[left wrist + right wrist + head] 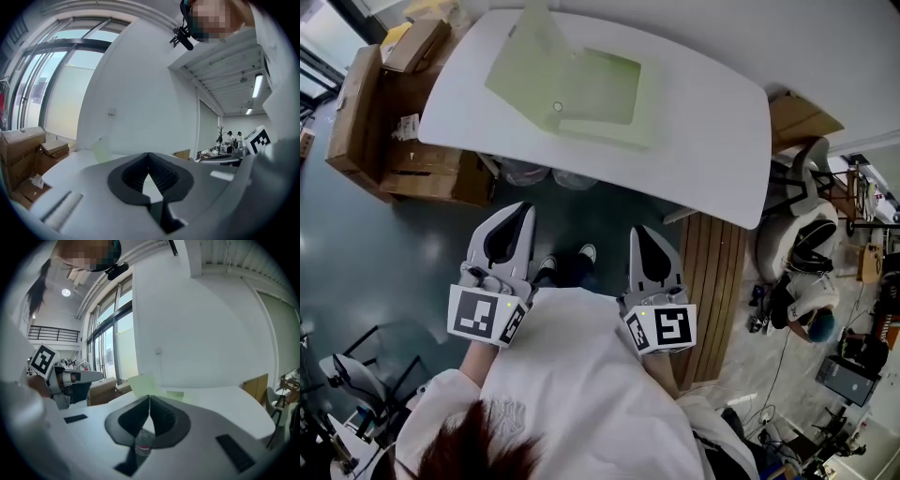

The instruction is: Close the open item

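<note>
A pale green flat case (598, 92) lies open at the far side of the white table (703, 141), its lid (532, 47) standing up at the left. My left gripper (514, 217) and right gripper (651, 240) hang side by side near my body, short of the table's near edge. Both are shut with nothing between the pads. In the left gripper view the raised lid (100, 149) shows beyond the touching tips of the left gripper (148, 155). In the right gripper view the green case (144, 382) sits just past the right gripper (149, 397).
Cardboard boxes (366, 112) are stacked left of the table. A slatted wooden bench (717, 281) runs along the right, with an office chair (811, 234) and cables beyond it. Clear bags (525, 173) lie under the table's near edge. My shoes (567, 262) stand on the dark floor.
</note>
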`<action>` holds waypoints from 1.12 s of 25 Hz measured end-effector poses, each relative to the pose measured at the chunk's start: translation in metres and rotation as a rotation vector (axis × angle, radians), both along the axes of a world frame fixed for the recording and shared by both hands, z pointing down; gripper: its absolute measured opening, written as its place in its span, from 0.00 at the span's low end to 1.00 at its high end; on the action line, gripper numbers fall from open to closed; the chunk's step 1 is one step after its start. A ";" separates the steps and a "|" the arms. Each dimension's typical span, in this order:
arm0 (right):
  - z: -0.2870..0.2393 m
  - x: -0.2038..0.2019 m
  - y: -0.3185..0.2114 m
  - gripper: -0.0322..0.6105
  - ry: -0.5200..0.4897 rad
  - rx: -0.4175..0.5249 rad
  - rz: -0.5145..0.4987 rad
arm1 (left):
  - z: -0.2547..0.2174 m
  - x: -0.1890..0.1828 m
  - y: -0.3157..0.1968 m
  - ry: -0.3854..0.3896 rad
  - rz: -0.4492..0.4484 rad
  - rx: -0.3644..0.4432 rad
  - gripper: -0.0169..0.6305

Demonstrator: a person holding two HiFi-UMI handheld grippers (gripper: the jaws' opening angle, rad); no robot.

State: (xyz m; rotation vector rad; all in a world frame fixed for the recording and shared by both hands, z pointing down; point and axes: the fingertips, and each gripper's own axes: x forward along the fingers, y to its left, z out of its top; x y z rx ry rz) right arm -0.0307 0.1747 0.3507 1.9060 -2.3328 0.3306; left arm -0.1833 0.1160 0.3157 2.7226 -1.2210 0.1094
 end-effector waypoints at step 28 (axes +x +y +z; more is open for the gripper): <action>-0.002 0.060 -0.040 0.07 -0.022 0.036 0.020 | -0.013 0.025 -0.044 0.011 -0.082 0.044 0.04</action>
